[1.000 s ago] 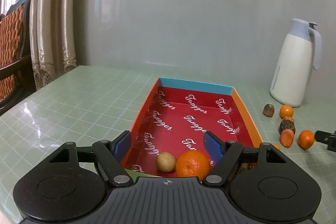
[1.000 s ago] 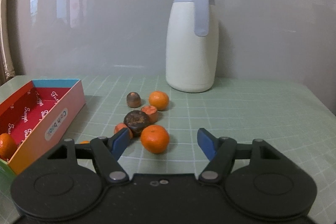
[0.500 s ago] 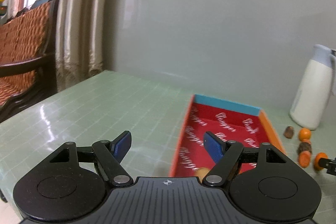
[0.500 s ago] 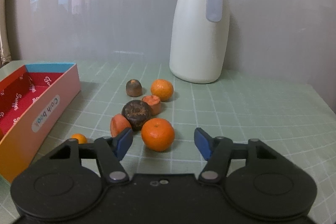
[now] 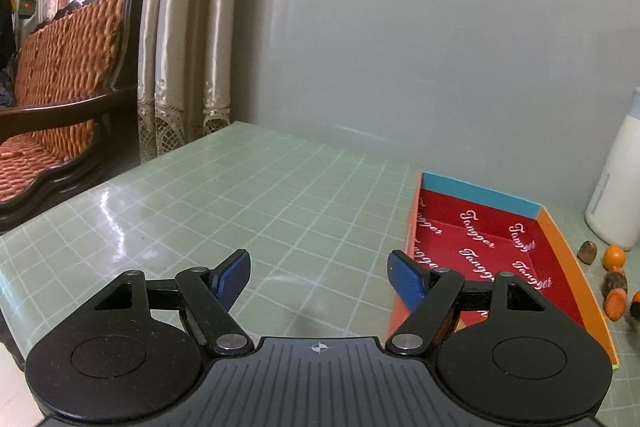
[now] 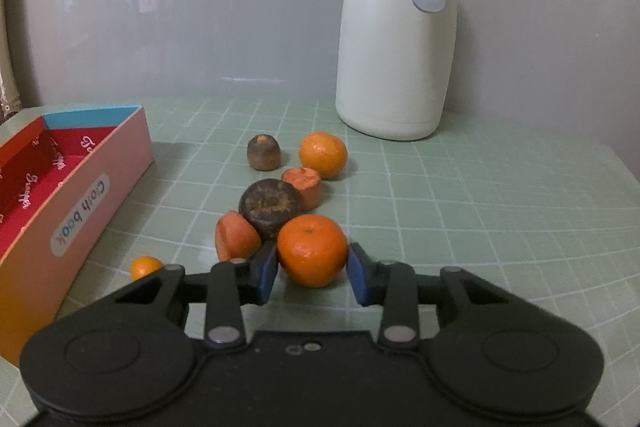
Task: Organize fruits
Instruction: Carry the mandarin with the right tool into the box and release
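Since the earlier frames, the left gripper [image 5: 318,277] has swung away from the box [image 5: 560,247] and now points at bare green table [image 5: 240,195], with the box off to its right; the potato and orange seen inside the box earlier are out of view. Its jaws stand wide apart with nothing between them.

Over the same interval the right gripper [image 6: 312,269] has come forward and its jaws have just been closing; the blue pads [image 6: 266,269] now sit against both sides of the nearest orange [image 6: 312,249], which rests on the table. Just behind that orange lie a dark round fruit [image 6: 272,207] and two carrot pieces [image 6: 236,239] [image 6: 306,185]. Farther back are a small brown fruit [image 6: 263,153] and a second orange [image 6: 323,155]. A very small orange [image 6: 145,266] lies beside the box wall [image 6: 80,211]. A white jug [image 6: 396,39] stands against the back wall.
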